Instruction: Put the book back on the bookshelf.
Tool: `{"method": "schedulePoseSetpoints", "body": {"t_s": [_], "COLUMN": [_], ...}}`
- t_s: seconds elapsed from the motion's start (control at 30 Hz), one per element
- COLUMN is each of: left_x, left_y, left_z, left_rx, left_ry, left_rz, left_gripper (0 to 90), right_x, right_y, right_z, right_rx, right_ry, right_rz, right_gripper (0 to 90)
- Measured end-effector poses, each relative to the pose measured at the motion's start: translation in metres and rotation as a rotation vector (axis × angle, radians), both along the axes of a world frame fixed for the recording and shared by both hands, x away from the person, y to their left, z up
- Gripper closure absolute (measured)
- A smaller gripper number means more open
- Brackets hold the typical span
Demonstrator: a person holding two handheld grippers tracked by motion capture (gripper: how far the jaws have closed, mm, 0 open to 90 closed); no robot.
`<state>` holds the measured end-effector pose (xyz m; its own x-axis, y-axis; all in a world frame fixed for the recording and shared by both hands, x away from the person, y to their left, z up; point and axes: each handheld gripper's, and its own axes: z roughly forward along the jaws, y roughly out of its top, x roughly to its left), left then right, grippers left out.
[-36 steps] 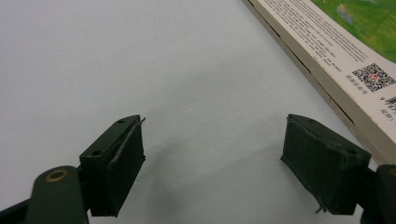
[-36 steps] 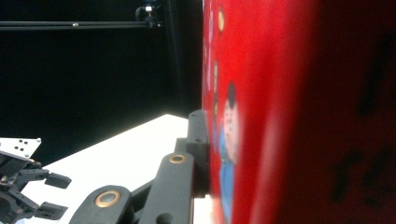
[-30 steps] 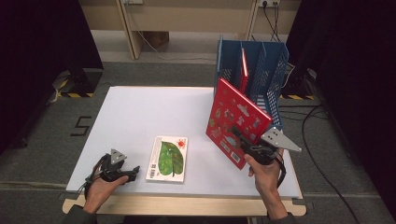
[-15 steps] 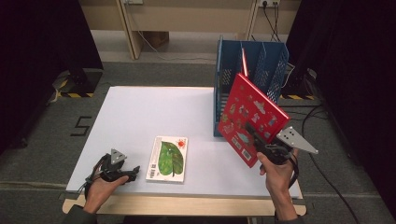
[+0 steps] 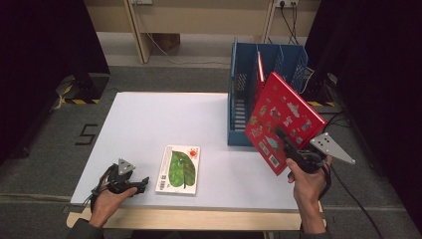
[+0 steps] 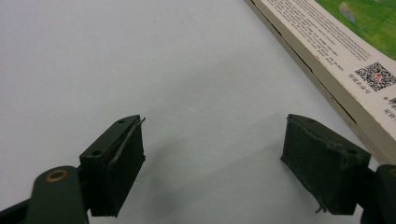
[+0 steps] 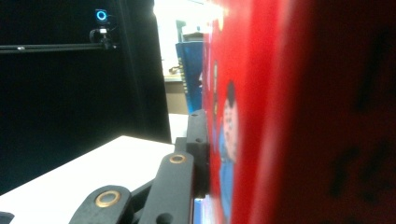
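Right gripper (image 5: 288,145) is clamping the lower edge of the flat red picture book (image 5: 283,119), holding it tilted in the air just in front of the blue plastic file rack (image 5: 244,99). Left gripper (image 5: 130,185) is resting on the white table (image 5: 149,119), jaws spread with nothing between them, just beside the green-covered book (image 5: 180,169) lying flat.

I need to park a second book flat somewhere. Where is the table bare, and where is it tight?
Bare: the table's far left half, behind the green book. Tight: the right edge, where the right gripper holds the red book by the blue rack.
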<state>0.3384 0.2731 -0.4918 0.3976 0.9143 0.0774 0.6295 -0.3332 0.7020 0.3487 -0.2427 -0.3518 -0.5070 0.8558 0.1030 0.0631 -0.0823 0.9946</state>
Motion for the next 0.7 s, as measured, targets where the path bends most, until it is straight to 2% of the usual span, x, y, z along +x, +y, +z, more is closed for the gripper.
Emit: {"method": "schedulePoseSetpoints", "body": {"t_s": [0.4,0.7], "left_x": [0.000,0.000], "left_y": [-0.001,-0.002], "left_z": [0.000,0.000], "left_rx": [0.001,0.004], "left_ry": [0.001,-0.001], "left_rz": [-0.003,-0.003], "left_gripper": [19.8,19.8], "right_x": [0.006,0.014], "right_y": [-0.015,-0.017], "right_z": [0.003,0.004], "right_rx": [0.011,0.016], "right_ry": [-0.008,0.002], "right_rz": [-0.057,-0.072], "right_gripper": [79.7,79.7]}}
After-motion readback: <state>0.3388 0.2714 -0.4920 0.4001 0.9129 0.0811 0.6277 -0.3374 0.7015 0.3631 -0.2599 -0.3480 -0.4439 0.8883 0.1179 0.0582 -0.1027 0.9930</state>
